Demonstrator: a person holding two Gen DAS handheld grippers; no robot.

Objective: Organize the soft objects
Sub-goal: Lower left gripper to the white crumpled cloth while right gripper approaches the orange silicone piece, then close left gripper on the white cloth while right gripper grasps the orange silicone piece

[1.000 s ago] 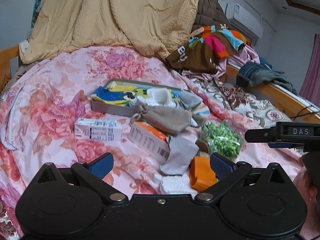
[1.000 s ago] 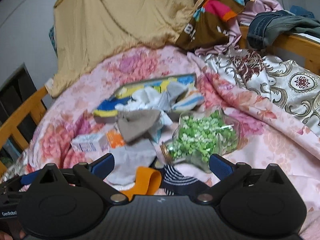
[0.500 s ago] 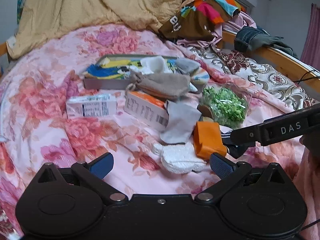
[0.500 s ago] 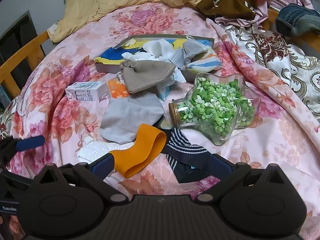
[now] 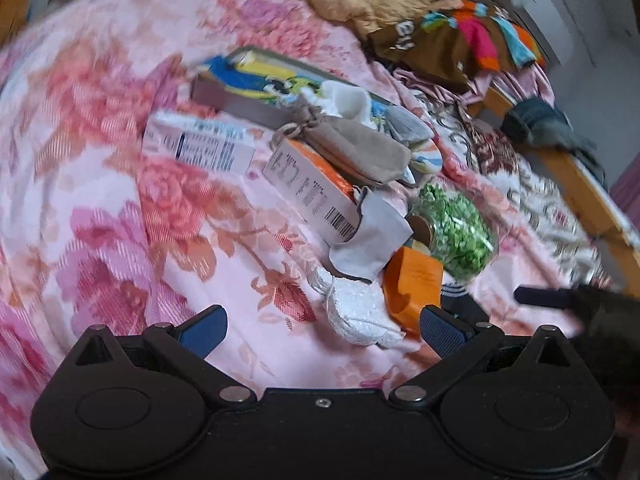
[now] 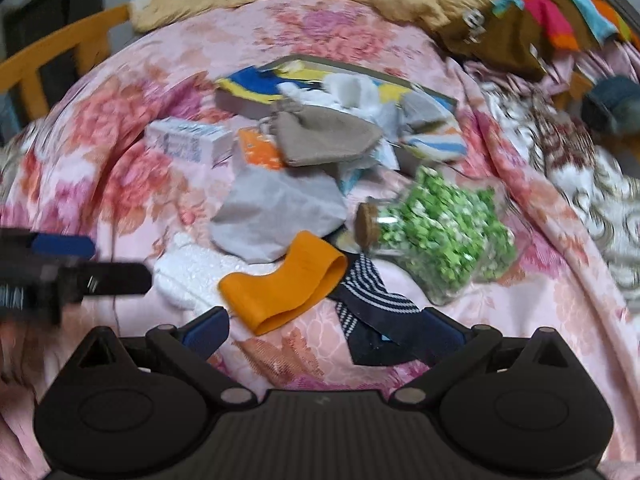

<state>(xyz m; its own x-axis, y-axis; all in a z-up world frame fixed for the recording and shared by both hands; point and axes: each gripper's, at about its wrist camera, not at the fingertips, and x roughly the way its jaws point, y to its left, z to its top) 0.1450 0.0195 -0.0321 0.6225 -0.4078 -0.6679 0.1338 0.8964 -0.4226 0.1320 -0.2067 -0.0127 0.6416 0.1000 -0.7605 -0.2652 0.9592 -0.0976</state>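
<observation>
Both grippers are held low over a pink floral bedspread (image 5: 120, 208), pointed forward at a heap of small things. The left gripper (image 5: 322, 330) is spread wide with nothing between its 2 blue pads (image 5: 202, 330); a white fluffy cloth (image 5: 358, 314) lies just ahead of the gap, nearer the right pad. The right gripper (image 6: 326, 330) is likewise spread and empty; an orange band (image 6: 284, 282) and a striped navy sock (image 6: 374, 312) lie on the bedspread just ahead of it, the sock's end reaching the right pad, though contact cannot be judged. In the right wrist view the left gripper is seen blurred at the left edge, level with the white cloth.

Behind the band a grey cloth (image 6: 276, 216) is spread flat, touching an orange carton (image 5: 310, 188). A tan drawstring pouch (image 6: 324, 138) rests on the carton and against a shallow box (image 5: 236, 98) in which white and striped socks are piled. A jar (image 6: 444, 232) of green paper stars lies on its side right of the band. A white carton (image 5: 200, 146) sits apart to the left.
</observation>
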